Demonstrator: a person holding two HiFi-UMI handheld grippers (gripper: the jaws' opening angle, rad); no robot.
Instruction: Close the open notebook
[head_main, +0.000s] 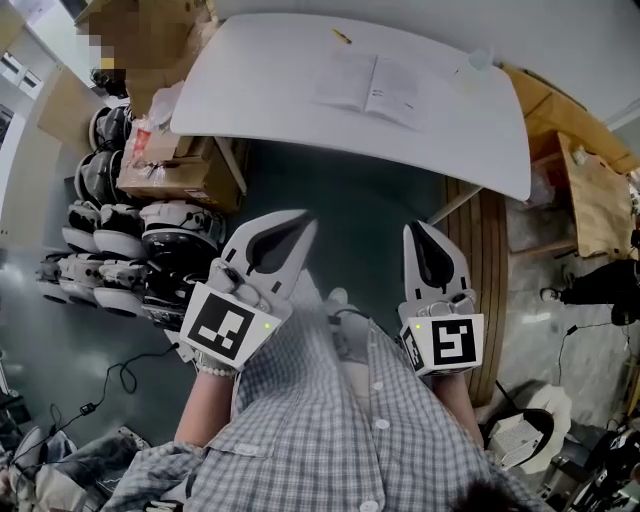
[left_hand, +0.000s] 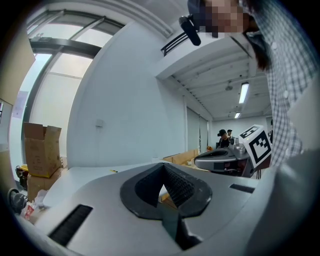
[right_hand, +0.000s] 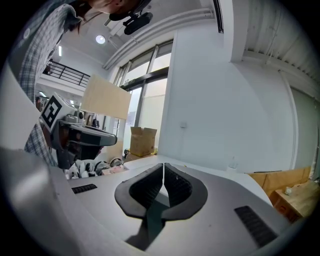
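The open notebook (head_main: 372, 88) lies flat on the white table (head_main: 250, 95), towards its far side, pages up. A yellow pen (head_main: 342, 36) rests beyond it, and a clear cup (head_main: 478, 60) stands at the right end. Both grippers hang over the floor, short of the table's near edge and well apart from the notebook. My left gripper (head_main: 305, 220) (left_hand: 162, 165) is shut with nothing between its jaws. My right gripper (head_main: 415, 228) (right_hand: 163, 164) is shut and empty too. From both gripper views the notebook is hidden; only the table top (left_hand: 95, 172) shows ahead.
Cardboard boxes (head_main: 175, 170) and a row of black-and-white helmets (head_main: 120, 250) crowd the floor at the left. A wooden slatted bench (head_main: 485, 230) and a wooden crate (head_main: 590, 190) stand at the right. A cable (head_main: 110, 385) trails on the floor.
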